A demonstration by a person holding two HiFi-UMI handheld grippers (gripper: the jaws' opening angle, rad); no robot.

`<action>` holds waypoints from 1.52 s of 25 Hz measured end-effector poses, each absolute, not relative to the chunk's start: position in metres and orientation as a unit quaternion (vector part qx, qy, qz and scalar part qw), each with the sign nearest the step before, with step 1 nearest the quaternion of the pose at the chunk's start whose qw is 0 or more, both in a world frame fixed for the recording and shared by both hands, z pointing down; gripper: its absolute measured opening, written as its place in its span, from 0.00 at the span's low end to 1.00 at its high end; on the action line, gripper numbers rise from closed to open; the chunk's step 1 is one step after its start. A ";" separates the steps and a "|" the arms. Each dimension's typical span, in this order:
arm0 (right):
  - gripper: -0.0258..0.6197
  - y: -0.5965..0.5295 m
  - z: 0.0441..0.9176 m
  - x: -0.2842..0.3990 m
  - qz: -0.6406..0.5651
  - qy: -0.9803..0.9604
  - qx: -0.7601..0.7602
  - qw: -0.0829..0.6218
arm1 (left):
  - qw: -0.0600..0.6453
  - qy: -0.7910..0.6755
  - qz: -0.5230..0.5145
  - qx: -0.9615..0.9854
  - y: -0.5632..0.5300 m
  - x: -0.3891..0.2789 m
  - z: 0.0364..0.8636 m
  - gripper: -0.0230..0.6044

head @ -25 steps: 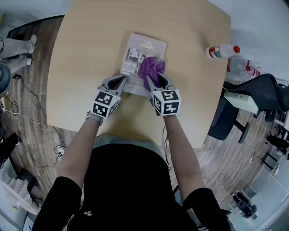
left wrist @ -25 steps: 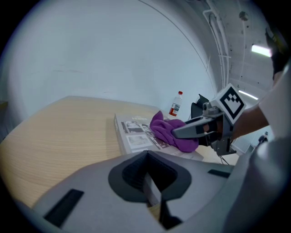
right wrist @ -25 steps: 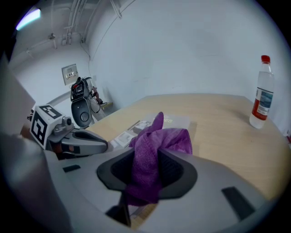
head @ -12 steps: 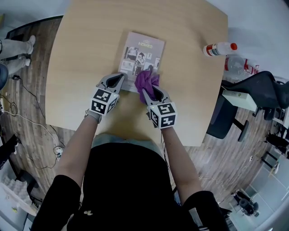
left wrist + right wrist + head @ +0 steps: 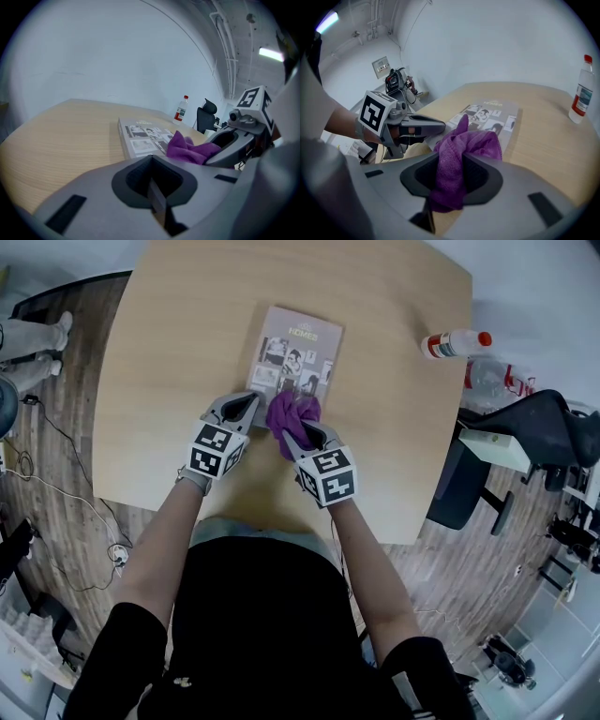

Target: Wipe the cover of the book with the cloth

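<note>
A book (image 5: 298, 351) with a grey picture cover lies flat in the middle of the round wooden table (image 5: 178, 352). My right gripper (image 5: 298, 434) is shut on a bunched purple cloth (image 5: 291, 414), which rests on the book's near edge. In the right gripper view the cloth (image 5: 461, 150) fills the gap between the jaws, with the book (image 5: 497, 115) beyond. My left gripper (image 5: 247, 410) is shut, its tips at the book's near-left corner, just left of the cloth. From the left gripper view the book (image 5: 143, 133) and cloth (image 5: 187, 149) lie ahead.
A white bottle with a red cap (image 5: 457, 342) lies at the table's right edge, and it appears as the bottle (image 5: 581, 91) in the right gripper view. A black office chair (image 5: 525, 442) stands to the right of the table. Cables (image 5: 66, 493) run over the floor at left.
My right gripper has dragged the cloth leftward and toward me across the lower part of the cover. The left gripper and the book have stayed where they were.
</note>
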State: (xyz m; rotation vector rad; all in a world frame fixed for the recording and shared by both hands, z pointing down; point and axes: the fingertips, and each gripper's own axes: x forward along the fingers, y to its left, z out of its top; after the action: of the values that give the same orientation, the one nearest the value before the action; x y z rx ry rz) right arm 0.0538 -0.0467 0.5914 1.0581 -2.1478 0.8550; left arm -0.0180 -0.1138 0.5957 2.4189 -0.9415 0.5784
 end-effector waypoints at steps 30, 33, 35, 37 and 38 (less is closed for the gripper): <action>0.22 -0.207 0.590 0.056 0.360 -0.795 0.405 0.274 | 0.241 -0.337 0.205 0.887 -0.112 -0.018 0.593 0.07; 0.22 -0.228 0.589 0.059 0.365 -0.791 0.409 0.271 | 0.239 -0.337 0.203 0.888 -0.113 -0.018 0.592 0.07; 0.22 -0.241 0.589 0.061 0.370 -0.789 0.412 0.266 | 0.237 -0.338 0.201 0.888 -0.113 -0.018 0.592 0.07; 0.21 -0.253 0.589 0.064 0.375 -0.786 0.415 0.265 | 0.236 -0.337 0.201 0.889 -0.113 -0.016 0.592 0.07; 0.21 -0.258 0.589 0.064 0.377 -0.783 0.416 0.267 | 0.234 -0.336 0.200 0.890 -0.114 -0.016 0.590 0.07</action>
State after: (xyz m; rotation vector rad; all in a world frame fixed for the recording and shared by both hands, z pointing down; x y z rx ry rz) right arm 0.0642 -0.2583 0.5893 1.1233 -2.1145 1.0167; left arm -0.0156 -0.1142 0.5904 2.4436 -0.9236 0.5484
